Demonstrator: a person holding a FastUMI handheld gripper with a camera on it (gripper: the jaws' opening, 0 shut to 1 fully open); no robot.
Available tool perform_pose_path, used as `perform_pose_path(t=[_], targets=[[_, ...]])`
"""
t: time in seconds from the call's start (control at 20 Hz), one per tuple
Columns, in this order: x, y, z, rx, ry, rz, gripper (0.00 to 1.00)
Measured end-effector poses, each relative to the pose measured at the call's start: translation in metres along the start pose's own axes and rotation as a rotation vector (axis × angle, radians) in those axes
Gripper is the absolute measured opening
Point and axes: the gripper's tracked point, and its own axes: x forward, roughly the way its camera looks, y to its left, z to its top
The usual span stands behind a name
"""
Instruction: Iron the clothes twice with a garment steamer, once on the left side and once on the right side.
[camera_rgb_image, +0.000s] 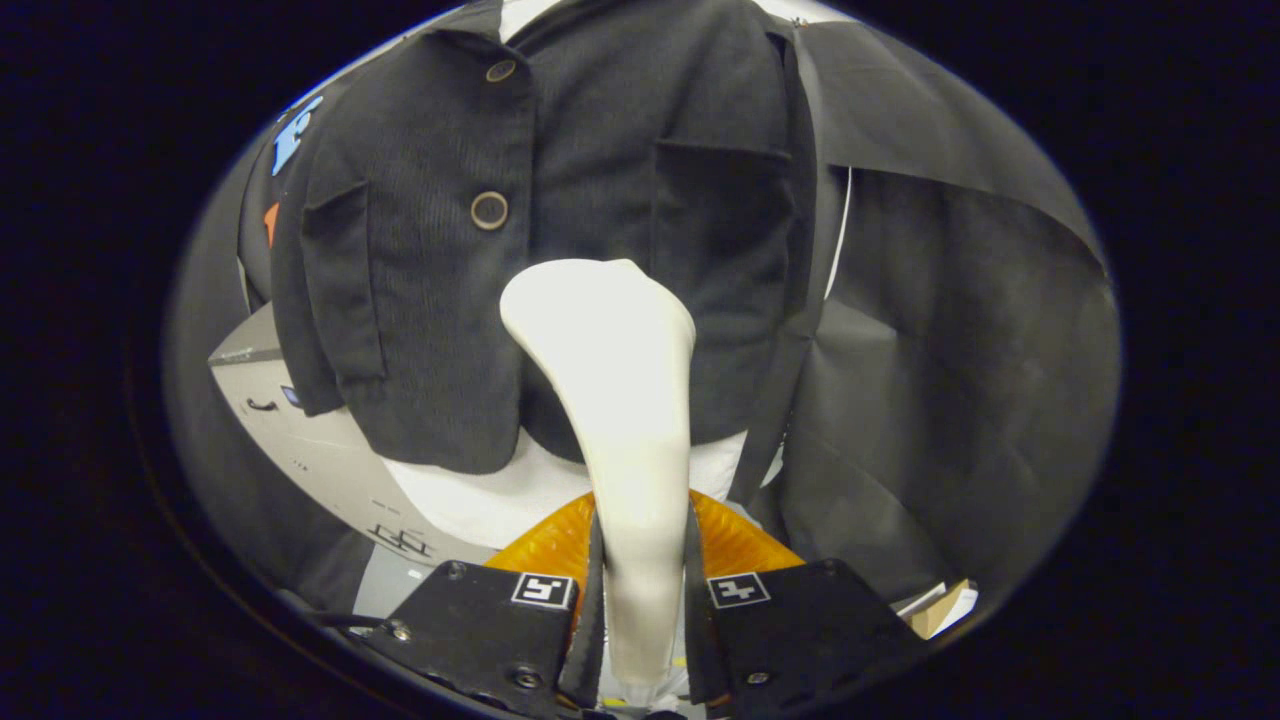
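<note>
1. One claw (640, 590) in the gripper view is clamped on the handle of a cream garment steamer (615, 400), both fingers pressing its sides.
2. The steamer's broad head rises beyond the fingers to the front of a dark buttoned jacket (560, 200), near its lower middle; whether it touches the cloth I cannot tell.
3. Below the jacket's hem lies white cloth (500, 495).
4. An orange ribbed object (545, 545) sits just behind the steamer's handle.
</note>
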Motion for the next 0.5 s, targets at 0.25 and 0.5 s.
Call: perform_pose_path(t=[0.25, 0.5], targets=[[0.011, 0.004, -0.022, 0.002, 0.051, 0.025, 0.36], [0.010, 0.003, -0.027, 0.021, 0.055, 0.059, 0.36]])
